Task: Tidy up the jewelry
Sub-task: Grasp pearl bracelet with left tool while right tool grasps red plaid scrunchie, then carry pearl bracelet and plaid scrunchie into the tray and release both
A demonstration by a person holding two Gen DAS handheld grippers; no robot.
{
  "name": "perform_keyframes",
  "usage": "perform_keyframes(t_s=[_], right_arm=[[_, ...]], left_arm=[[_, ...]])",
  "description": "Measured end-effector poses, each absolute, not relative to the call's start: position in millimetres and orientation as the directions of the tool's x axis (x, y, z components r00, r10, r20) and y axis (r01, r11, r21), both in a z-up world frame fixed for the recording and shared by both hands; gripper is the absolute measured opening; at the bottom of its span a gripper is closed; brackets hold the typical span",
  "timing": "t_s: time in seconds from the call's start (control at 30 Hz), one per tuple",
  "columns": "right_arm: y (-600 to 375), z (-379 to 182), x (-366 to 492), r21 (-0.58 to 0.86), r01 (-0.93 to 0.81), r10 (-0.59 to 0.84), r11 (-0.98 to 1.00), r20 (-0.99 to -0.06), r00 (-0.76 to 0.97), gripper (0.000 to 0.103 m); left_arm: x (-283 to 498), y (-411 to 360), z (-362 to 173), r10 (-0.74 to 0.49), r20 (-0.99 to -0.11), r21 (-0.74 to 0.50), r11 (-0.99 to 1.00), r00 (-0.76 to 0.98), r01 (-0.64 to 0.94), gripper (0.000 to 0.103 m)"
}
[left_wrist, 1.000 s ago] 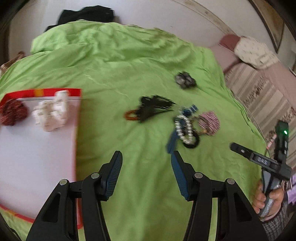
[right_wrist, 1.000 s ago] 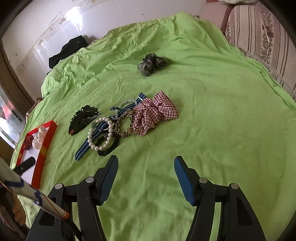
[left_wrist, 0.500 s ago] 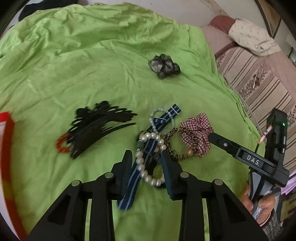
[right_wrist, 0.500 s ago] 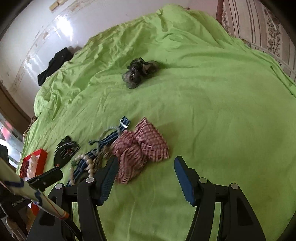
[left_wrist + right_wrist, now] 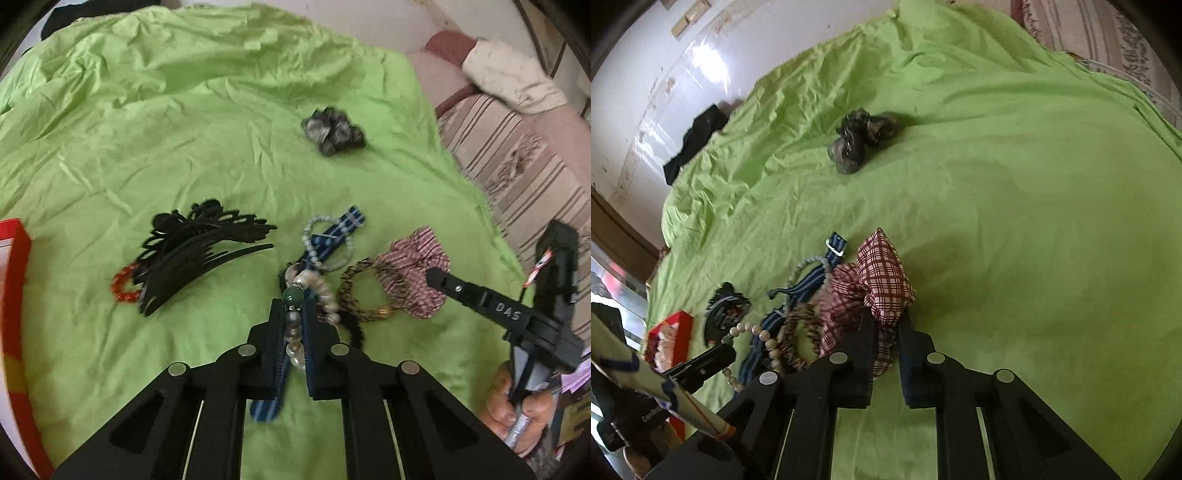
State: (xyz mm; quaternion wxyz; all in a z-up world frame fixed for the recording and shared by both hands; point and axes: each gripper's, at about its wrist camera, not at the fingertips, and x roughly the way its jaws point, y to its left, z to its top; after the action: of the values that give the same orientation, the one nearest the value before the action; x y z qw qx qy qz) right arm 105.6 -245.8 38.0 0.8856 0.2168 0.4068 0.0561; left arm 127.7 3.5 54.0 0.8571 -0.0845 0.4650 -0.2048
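Note:
A pile of jewelry lies on the green bedsheet (image 5: 184, 122). My left gripper (image 5: 294, 306) is shut on the pearl bracelet (image 5: 314, 286), which has a green bead at the fingertips. My right gripper (image 5: 886, 321) is shut on the red plaid scrunchie (image 5: 875, 280); the scrunchie also shows in the left wrist view (image 5: 413, 269). A blue striped strap (image 5: 328, 240), a leopard bracelet (image 5: 354, 291), a pale bead bracelet (image 5: 325, 229), a black hair comb (image 5: 195, 251) and a red bead bracelet (image 5: 122, 288) lie around them.
A dark grey scrunchie (image 5: 332, 129) lies farther back on the sheet. A red-rimmed box (image 5: 14, 295) is at the left edge; it shows in the right wrist view (image 5: 670, 339) with items in it. A striped sofa (image 5: 517, 155) stands to the right.
Both grippers moved forward and down into the pile and closed: the left on the pearl bracelet, the right on the plaid scrunchie. The red box slid out to the left edge.

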Motion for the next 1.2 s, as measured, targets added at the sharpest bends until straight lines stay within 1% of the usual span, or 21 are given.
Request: perform_keyframes(t_s=[0.1, 0.3, 0.5, 0.63, 0.73, 0.8, 0.93, 1.03, 1.2], right_arm=[[-244.6, 52.4, 86.9, 0.424, 0.059, 0.273, 0.904, -0.678, 0.683, 0.011], [-227.6, 81.0, 50.7, 0.421, -0.004, 0.3, 0.907, -0.641, 0.707, 0.011], [-190.5, 99.5, 29.0, 0.38, -0.075, 0.319, 0.922, -0.635, 0.704, 0.011], [-157.6, 106.0, 18.6, 0.355, -0.125, 0.337, 0.926, -0.637, 0.693, 0.011], [-129.5, 109.2, 13.2, 0.339, -0.171, 0.361, 0.925, -0.646, 0.672, 0.011], [-107.6, 111.4, 11.8, 0.329, -0.205, 0.379, 0.922, -0.653, 0.656, 0.011], [-58.0, 113.8, 12.6, 0.306, -0.275, 0.412, 0.911, -0.677, 0.61, 0.011], [-18.3, 116.7, 13.4, 0.284, -0.33, 0.431, 0.9, -0.688, 0.584, 0.011], [52.5, 119.3, 17.1, 0.248, -0.418, 0.458, 0.874, -0.706, 0.541, 0.011]], left_arm=[[105.2, 14.5, 78.2, -0.447, -0.73, -0.339, 0.894, 0.516, 0.294, 0.009], [55.2, 42.8, 120.2, -0.445, -0.68, -0.325, 0.895, 0.583, 0.304, 0.009], [15.2, 78.8, 145.0, -0.423, -0.639, -0.303, 0.906, 0.643, 0.296, 0.009], [-5.0, 106.4, 155.0, -0.375, -0.626, -0.265, 0.927, 0.684, 0.266, 0.009], [-13.5, 131.9, 158.3, -0.296, -0.624, -0.209, 0.955, 0.723, 0.211, 0.009], [-14.3, 156.1, 156.8, -0.245, -0.633, -0.194, 0.969, 0.734, 0.156, 0.009], [-10.6, 207.7, 151.5, -0.204, -0.653, -0.226, 0.972, 0.73, 0.069, 0.009], [-8.8, 241.7, 145.7, -0.141, -0.658, -0.226, 0.974, 0.739, -0.016, 0.009], [-9.6, 295.2, 132.9, -0.099, -0.655, -0.276, 0.954, 0.749, -0.115, 0.009]])
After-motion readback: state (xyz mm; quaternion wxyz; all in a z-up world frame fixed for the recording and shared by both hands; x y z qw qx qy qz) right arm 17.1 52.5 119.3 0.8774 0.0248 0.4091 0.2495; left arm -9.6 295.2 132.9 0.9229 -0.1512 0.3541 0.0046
